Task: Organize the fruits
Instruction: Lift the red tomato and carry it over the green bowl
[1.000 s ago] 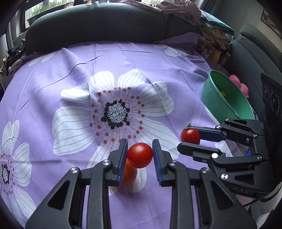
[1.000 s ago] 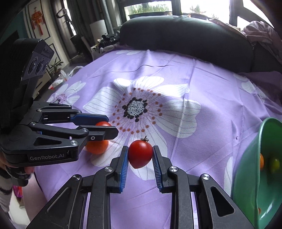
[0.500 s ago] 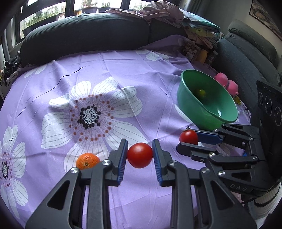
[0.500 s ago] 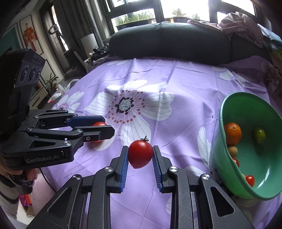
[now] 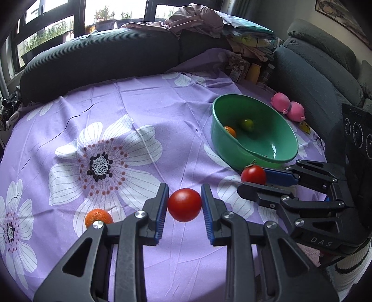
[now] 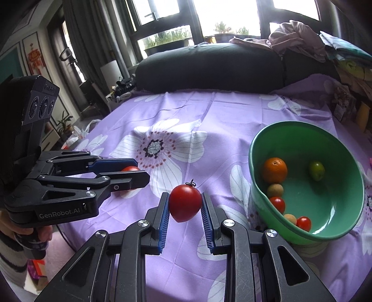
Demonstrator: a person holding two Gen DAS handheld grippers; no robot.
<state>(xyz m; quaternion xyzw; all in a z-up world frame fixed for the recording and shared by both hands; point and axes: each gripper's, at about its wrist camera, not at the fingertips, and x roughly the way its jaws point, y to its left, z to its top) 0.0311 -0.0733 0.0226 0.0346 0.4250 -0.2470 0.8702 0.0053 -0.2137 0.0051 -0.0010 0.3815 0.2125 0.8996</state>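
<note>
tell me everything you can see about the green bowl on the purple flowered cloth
The green bowl is round, deep and glossy, plastic by the look, and sits tipped on the purple flowered cloth, its mouth leaning toward the cameras. Inside lie an orange, a green fruit, two small red tomatoes and two small tan fruits. Neither gripper touches it.

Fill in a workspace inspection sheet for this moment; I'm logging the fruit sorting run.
Surface: purple floral tablecloth, wrinkled.
Job's things: green bowl holds an orange, a green fruit, small tomatoes and brown fruits; another orange lies on the cloth.
Clutter: pink plush toy beyond the bowl.
Grippers: left gripper shut on a tomato; right gripper shut on a stemmed tomato.
Cables: nothing seen.
Surroundings: dark sofa, clothes pile, windows.
</note>
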